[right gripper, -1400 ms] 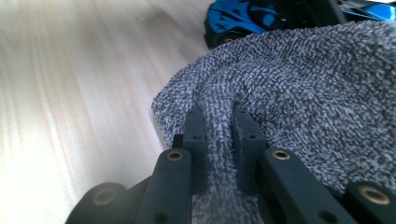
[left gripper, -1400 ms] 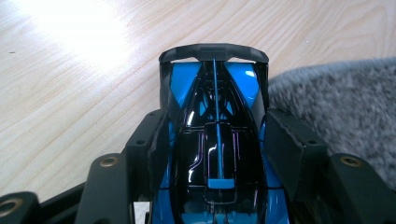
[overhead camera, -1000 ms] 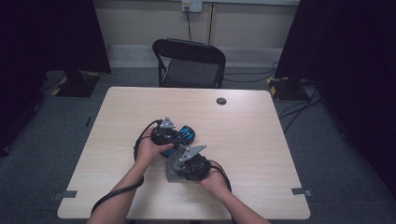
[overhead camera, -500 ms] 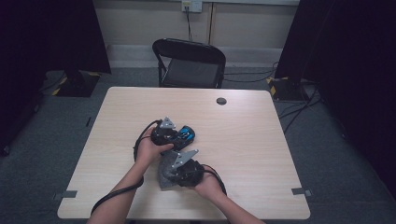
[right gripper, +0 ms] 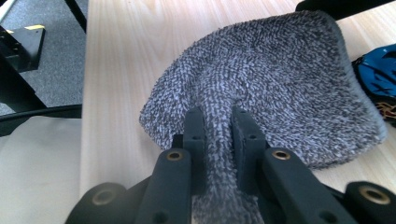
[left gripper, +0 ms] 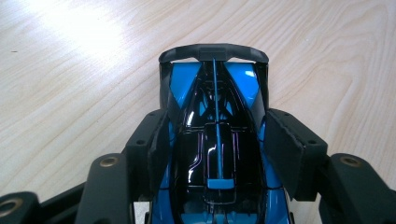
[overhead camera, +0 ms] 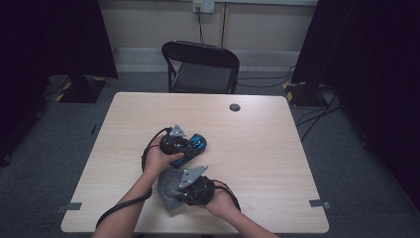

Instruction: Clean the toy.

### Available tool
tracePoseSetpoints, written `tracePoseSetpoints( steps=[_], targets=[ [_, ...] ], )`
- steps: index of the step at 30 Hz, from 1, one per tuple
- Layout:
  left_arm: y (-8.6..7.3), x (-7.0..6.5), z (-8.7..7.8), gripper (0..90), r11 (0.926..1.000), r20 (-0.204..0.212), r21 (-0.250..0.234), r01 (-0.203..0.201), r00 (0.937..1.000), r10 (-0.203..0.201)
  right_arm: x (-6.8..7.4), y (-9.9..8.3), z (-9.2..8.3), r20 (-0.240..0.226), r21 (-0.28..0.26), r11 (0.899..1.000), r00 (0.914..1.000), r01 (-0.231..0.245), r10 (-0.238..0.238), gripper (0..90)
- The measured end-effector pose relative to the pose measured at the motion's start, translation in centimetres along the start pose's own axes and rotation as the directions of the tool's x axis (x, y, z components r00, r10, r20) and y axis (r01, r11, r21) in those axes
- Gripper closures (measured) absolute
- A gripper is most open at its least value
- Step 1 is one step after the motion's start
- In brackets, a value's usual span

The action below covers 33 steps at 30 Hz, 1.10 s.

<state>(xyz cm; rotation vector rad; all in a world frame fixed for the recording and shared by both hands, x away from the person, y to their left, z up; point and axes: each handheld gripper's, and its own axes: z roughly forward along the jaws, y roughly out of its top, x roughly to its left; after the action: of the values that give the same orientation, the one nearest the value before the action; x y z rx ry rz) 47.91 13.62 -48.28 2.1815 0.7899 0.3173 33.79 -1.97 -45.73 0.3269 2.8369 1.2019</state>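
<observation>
Toy racing car [left gripper: 217,140], blue and black, glossy: near the middle of the wooden counter [overhead camera: 277,148], clamped by its flanks between the jaws of the left gripper [left gripper: 217,144].
Grey knitted cloth [right gripper: 275,84]: just beside the car, toward the person's edge, pinched in a fold by the clenched jaws of the right gripper [right gripper: 218,135].
Black folding chair [overhead camera: 200,67]: beyond the far edge.

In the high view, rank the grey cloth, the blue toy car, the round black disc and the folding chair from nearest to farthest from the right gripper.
1. Grey cloth: pinched in the right gripper, at the near edge.
2. Blue toy car: just beyond, in the left gripper.
3. Round black disc: by the table's far edge.
4. Folding chair: behind the table.
</observation>
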Motion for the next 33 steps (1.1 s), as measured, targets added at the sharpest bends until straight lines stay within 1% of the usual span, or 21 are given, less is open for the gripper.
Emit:
tracePoseSetpoints(
  steps=[1, 2, 3, 4, 7, 8, 10, 11, 12, 13, 14, 15, 16, 18, 20, 21, 24, 27, 29, 31, 33],
  targets=[
    [0.0, 0.0, 0.0, 41.6, 1.0000, -0.002, 0.000, 0.000, 1.0000, 0.000, 0.0, 0.0, -0.6, 0.004, -0.009, 1.000, 1.0000, -0.003, 0.003, 78.4],
    [0.0, 0.0, 0.0, 41.6, 1.0000, -0.002, 0.001, 0.001, 1.0000, -0.001, 0.0, 0.0, -0.6, 0.004, -0.009, 1.000, 1.0000, -0.003, 0.003, 78.4],
    [0.0, 0.0, 0.0, 41.6, 1.0000, -0.003, 0.003, 0.000, 1.0000, 0.000, -0.1, 0.0, -1.3, 0.008, -0.023, 1.000, 0.9999, -0.008, 0.008, 78.4],
    [0.0, 0.0, 0.0, 41.5, 1.0000, -0.003, 0.003, 0.000, 1.0000, 0.000, -0.1, 0.0, -1.3, 0.008, -0.023, 1.000, 0.9999, -0.008, 0.008, 78.4],
    [0.0, -0.1, 0.0, 41.6, 1.0000, -0.004, 0.003, 0.000, 1.0000, 0.000, -0.3, -0.3, -2.2, 0.019, -0.025, 1.000, 0.9997, -0.012, 0.013, 78.4],
    [0.0, 0.0, 0.0, 41.6, 1.0000, -0.005, 0.004, -0.001, 1.0000, 0.001, -0.6, -0.5, -2.9, 0.030, -0.026, 1.000, 0.9994, -0.017, 0.018, 78.4],
    [0.0, -0.1, 0.0, 41.5, 1.0000, -0.004, 0.002, 0.002, 1.0000, -0.002, -0.9, -0.8, -3.6, 0.044, -0.034, 0.999, 0.9985, -0.029, 0.031, 78.3],
    [0.0, -0.1, 0.0, 41.5, 1.0000, -0.004, 0.003, 0.002, 1.0000, -0.002, -0.9, -0.8, -3.6, 0.044, -0.034, 0.999, 0.9985, -0.029, 0.031, 78.3],
    [0.0, -0.1, 0.0, 41.5, 1.0000, -0.005, 0.003, 0.002, 1.0000, -0.002, -1.3, -1.0, -4.3, 0.059, -0.045, 0.998, 0.9974, -0.040, 0.043, 78.4],
    [0.0, -0.1, 0.0, 41.5, 1.0000, -0.005, 0.002, 0.002, 1.0000, -0.002, -1.3, -1.0, -4.3, 0.059, -0.045, 0.998, 0.9974, -0.040, 0.043, 78.4],
    [0.0, -0.1, 0.0, 41.5, 1.0000, -0.005, 0.003, 0.002, 1.0000, -0.002, -1.5, -1.1, -4.8, 0.067, -0.049, 0.998, 0.9966, -0.044, 0.047, 78.4],
    [0.0, 0.0, 0.0, 41.5, 1.0000, -0.002, 0.004, 0.001, 1.0000, -0.001, -1.9, -1.3, -5.5, 0.082, -0.056, 0.997, 0.9949, -0.055, 0.059, 78.4],
    [0.0, 0.0, 0.0, 41.5, 1.0000, -0.002, 0.004, 0.001, 1.0000, -0.001, -2.0, -1.4, -5.8, 0.091, -0.056, 0.997, 0.9940, -0.057, 0.062, 78.4],
    [0.0, 0.0, 0.0, 41.5, 1.0000, -0.003, 0.004, 0.001, 1.0000, -0.001, -2.2, -1.4, -6.1, 0.097, -0.057, 0.997, 0.9932, -0.060, 0.065, 78.4],
    [0.0, 0.0, 0.0, 41.5, 1.0000, -0.004, 0.002, 0.001, 1.0000, -0.001, -2.7, -1.8, -6.9, 0.116, -0.056, 0.996, 0.9903, -0.070, 0.076, 78.4],
    [0.0, 0.0, 0.0, 41.5, 1.0000, -0.004, 0.002, 0.001, 1.0000, -0.001, -2.7, -1.8, -6.9, 0.116, -0.056, 0.996, 0.9903, -0.070, 0.076, 78.4],
    [0.0, 0.0, 0.0, 41.5, 1.0000, -0.002, 0.001, 0.004, 1.0000, -0.004, -3.3, -2.3, -7.8, 0.138, -0.060, 0.995, 0.9861, -0.086, 0.094, 78.4],
    [0.0, 0.0, -0.1, 41.5, 1.0000, -0.003, 0.002, 0.002, 1.0000, -0.002, -3.6, -2.5, -8.2, 0.148, -0.062, 0.994, 0.9837, -0.094, 0.102, 78.4],
    [-0.1, 0.0, 0.0, 41.5, 1.0000, -0.005, -0.004, 0.003, 1.0000, -0.003, -4.0, -2.8, -9.0, 0.168, -0.076, 0.991, 0.9783, -0.110, 0.121, 78.4],
    [-0.1, 0.0, -0.1, 41.5, 1.0000, -0.003, -0.004, 0.002, 1.0000, -0.002, -4.2, -2.8, -9.3, 0.175, -0.078, 0.991, 0.9767, -0.111, 0.123, 78.4],
    [-0.1, -0.1, 0.0, 41.5, 0.9999, -0.006, -0.009, 0.007, 1.0000, -0.007, -4.6, -3.0, -9.7, 0.194, -0.078, 0.990, 0.9723, -0.118, 0.131, 78.5]
  ],
)
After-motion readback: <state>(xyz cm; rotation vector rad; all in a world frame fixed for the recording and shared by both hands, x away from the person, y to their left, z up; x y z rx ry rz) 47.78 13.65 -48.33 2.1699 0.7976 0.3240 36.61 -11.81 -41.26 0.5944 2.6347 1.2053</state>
